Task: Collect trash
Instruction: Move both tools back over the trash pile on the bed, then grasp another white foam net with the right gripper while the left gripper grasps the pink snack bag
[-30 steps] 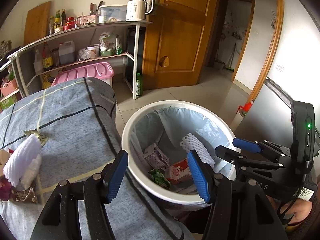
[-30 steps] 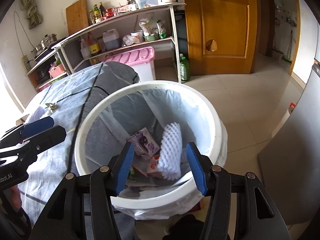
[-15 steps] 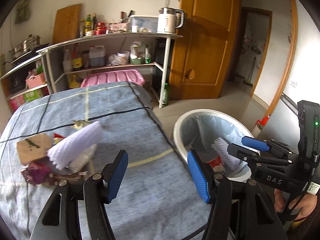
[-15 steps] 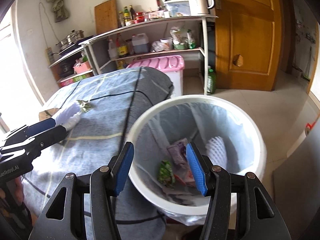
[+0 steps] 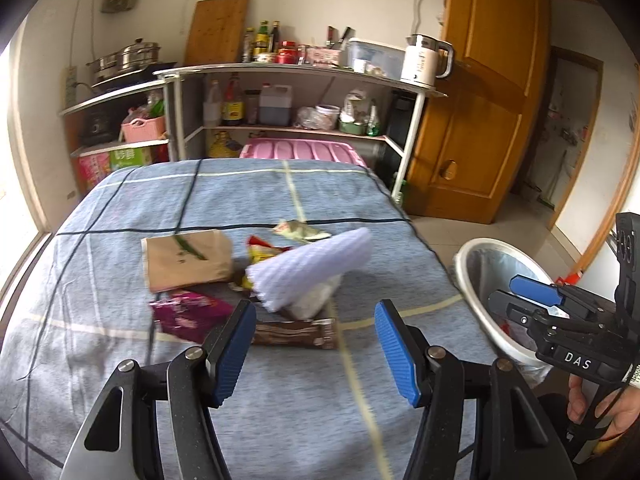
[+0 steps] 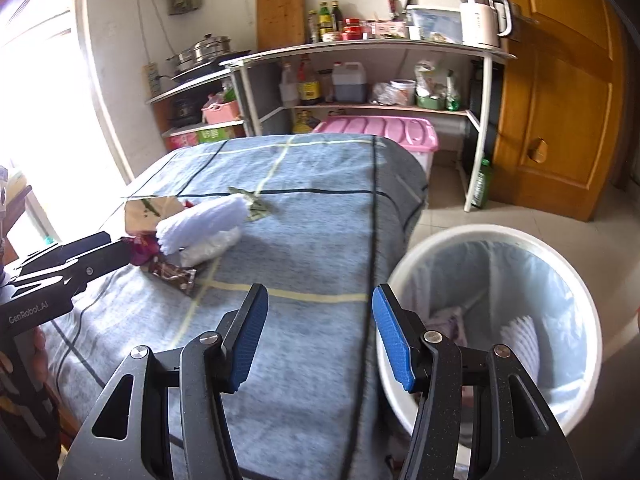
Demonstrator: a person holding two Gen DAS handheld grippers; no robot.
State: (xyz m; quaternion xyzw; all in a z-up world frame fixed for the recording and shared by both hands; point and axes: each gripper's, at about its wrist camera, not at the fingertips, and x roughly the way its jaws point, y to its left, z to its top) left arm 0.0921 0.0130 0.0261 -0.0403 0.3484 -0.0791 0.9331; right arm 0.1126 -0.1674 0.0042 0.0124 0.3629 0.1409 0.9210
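A heap of trash lies on the blue checked cloth (image 5: 120, 208): a white foam net (image 5: 308, 268), a brown paper bag (image 5: 186, 260), a purple wrapper (image 5: 188, 314), a brown wrapper (image 5: 296, 334) and a crumpled green wrapper (image 5: 300, 230). My left gripper (image 5: 316, 350) is open and empty, just short of the heap. My right gripper (image 6: 316, 340) is open and empty, over the cloth's edge beside the white bin (image 6: 576, 280), which holds a foam net (image 6: 520, 336) and packets. The heap also shows in the right wrist view (image 6: 200, 220).
The lined bin (image 5: 468, 264) stands on the floor at the table's right. A pink storage box (image 6: 384, 132) and metal shelves (image 6: 360, 48) with bottles and a kettle stand behind. A wooden door (image 6: 560, 100) is at the right.
Both grippers have swung left from over the bin to face the table. The trash heap has come into view ahead of the left gripper. Both stay open.
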